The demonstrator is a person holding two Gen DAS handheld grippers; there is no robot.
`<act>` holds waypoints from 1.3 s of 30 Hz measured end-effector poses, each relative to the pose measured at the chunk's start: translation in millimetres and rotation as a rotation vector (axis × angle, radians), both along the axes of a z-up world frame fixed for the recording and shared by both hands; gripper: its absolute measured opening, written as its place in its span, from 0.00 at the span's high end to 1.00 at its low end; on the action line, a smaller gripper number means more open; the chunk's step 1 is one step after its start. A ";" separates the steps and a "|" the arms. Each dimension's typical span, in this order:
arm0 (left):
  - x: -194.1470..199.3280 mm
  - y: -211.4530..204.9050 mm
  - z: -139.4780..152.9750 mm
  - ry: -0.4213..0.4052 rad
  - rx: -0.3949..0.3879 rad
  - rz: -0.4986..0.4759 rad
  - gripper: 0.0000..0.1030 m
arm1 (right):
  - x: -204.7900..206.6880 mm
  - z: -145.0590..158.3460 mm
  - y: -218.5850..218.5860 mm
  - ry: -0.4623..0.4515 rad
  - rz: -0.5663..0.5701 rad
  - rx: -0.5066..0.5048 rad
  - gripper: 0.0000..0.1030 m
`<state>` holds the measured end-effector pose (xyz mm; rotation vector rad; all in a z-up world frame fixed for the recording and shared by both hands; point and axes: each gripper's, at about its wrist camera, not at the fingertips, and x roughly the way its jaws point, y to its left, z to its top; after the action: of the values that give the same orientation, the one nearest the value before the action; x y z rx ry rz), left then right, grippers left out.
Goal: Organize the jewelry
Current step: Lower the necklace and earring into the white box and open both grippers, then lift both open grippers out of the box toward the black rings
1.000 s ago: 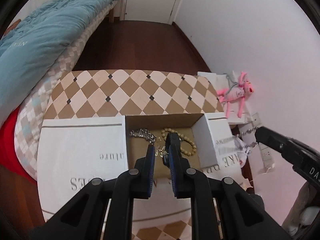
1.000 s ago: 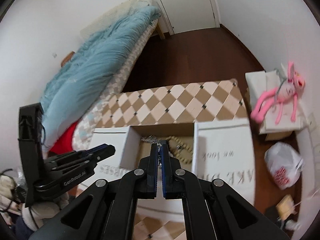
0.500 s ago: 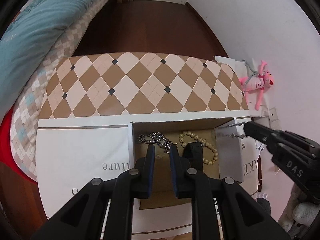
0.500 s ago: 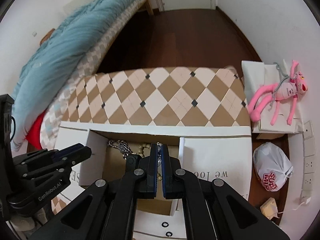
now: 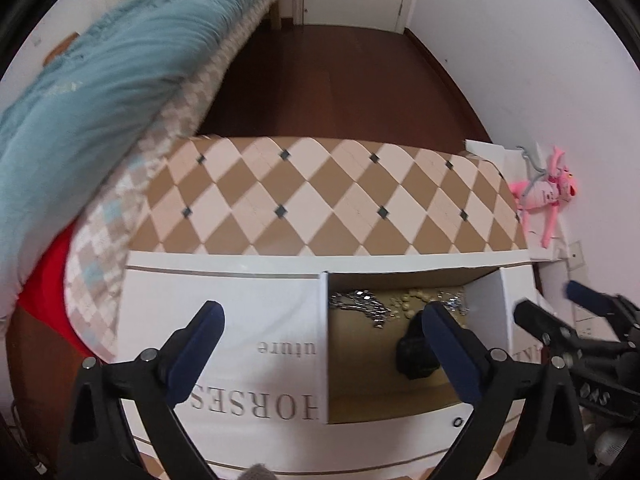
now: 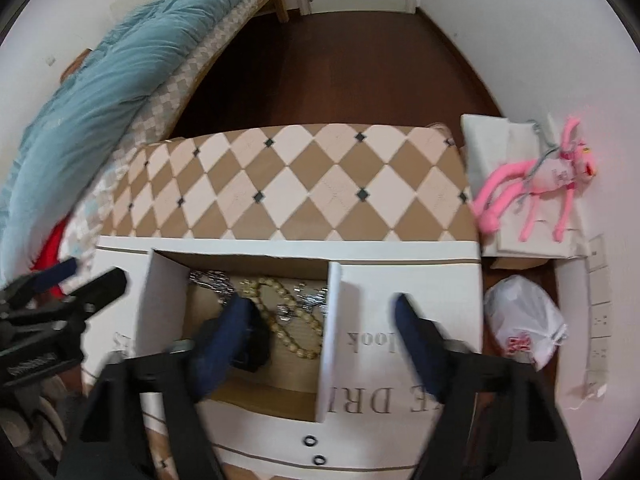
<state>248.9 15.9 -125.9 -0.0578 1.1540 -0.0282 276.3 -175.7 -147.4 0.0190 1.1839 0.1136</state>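
Note:
An open white cardboard box [image 5: 224, 320] [image 6: 408, 292] with a brown floor sits on a checkered table. Inside lie a silver chain [image 5: 360, 304] [image 6: 212, 280], a wooden bead bracelet [image 6: 288, 320] [image 5: 404, 304] and a second silver piece [image 6: 308, 300] [image 5: 452, 300]. My left gripper [image 5: 320, 320] is open and empty, straddling the box's left flap edge. My right gripper [image 6: 320, 312] is open and empty, straddling the box's right flap. Each gripper shows in the other's view, the right one [image 5: 560, 312] at the right edge and the left one [image 6: 80, 280] at the left edge.
The checkered table top [image 5: 320, 200] [image 6: 304, 184] stretches beyond the box. A bed with a teal blanket [image 5: 100, 80] is at the left. A pink plush toy [image 6: 552, 184] lies on white boxes and a white plastic bag [image 6: 524, 316] is at the right.
Both grippers have opened wide. The small pendant held by the left gripper and the chain held by the right are out of the jaws and in the box. Both grippers shifted outward.

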 end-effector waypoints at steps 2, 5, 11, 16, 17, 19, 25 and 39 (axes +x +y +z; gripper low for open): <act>-5.9 1.1 -0.1 -0.016 0.020 0.004 0.02 | -6.9 0.2 2.8 -0.017 0.000 -0.059 0.02; -15.9 1.3 -1.9 -0.034 0.038 0.005 0.00 | -17.4 -3.7 7.9 -0.016 0.005 -0.095 0.01; -29.9 1.0 -3.4 -0.040 0.048 0.018 0.00 | -31.5 -10.7 10.0 -0.008 -0.005 -0.091 0.00; -42.8 2.1 14.6 -0.083 0.037 0.023 0.00 | -45.5 5.1 7.8 -0.049 -0.015 -0.060 0.00; -45.6 2.8 18.6 -0.092 0.034 0.027 0.00 | -49.4 10.9 6.7 -0.063 -0.017 -0.051 0.00; -52.3 3.8 27.2 -0.111 0.024 0.032 0.00 | -57.3 21.4 5.5 -0.086 -0.020 -0.041 0.00; -79.8 1.8 31.2 -0.130 0.034 0.026 0.00 | -90.0 32.3 -2.5 -0.119 -0.035 -0.014 0.00; -142.0 2.2 -97.8 0.103 0.103 0.054 0.00 | -157.9 -103.2 -13.0 0.116 -0.050 0.029 0.17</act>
<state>106.9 18.2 -223.8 0.0011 1.2542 0.0833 118.3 -188.7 -250.6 0.0810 1.2970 0.0866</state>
